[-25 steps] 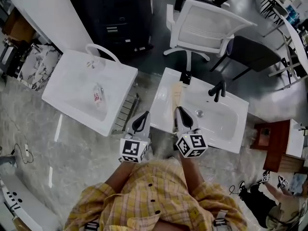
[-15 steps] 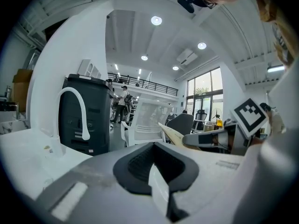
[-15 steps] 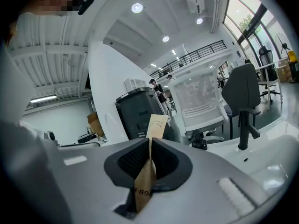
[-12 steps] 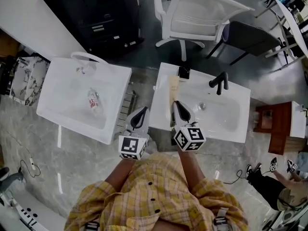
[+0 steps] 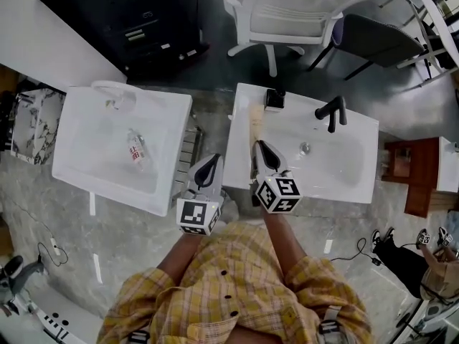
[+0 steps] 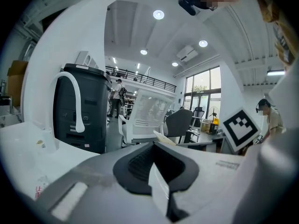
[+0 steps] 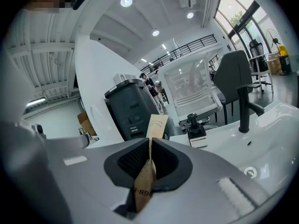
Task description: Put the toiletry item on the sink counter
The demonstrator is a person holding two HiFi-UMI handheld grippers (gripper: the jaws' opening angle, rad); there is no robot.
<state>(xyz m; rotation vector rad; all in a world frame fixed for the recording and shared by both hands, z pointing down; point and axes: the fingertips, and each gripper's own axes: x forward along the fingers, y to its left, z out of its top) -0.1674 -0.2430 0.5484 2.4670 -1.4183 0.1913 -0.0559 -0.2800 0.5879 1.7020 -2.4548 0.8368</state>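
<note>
My right gripper is shut on a flat tan packet with printed lettering. The packet sticks out ahead of the jaws over the left rim of the right-hand sink counter. In the right gripper view the packet stands on edge, pinched between the black pads of this gripper. My left gripper hovers over the gap between the two sinks, left of the right one. In its own view the left gripper is shut with nothing in it.
A black faucet and a small pump bottle stand at the back of the right sink. The left sink has a curved white faucet and a bottle in its basin. Chairs and a black cabinet stand behind.
Both grippers have sunk lower in front of the sinks. The right one has carried the packet down toward the right sink's left rim, and its grip has not changed.
</note>
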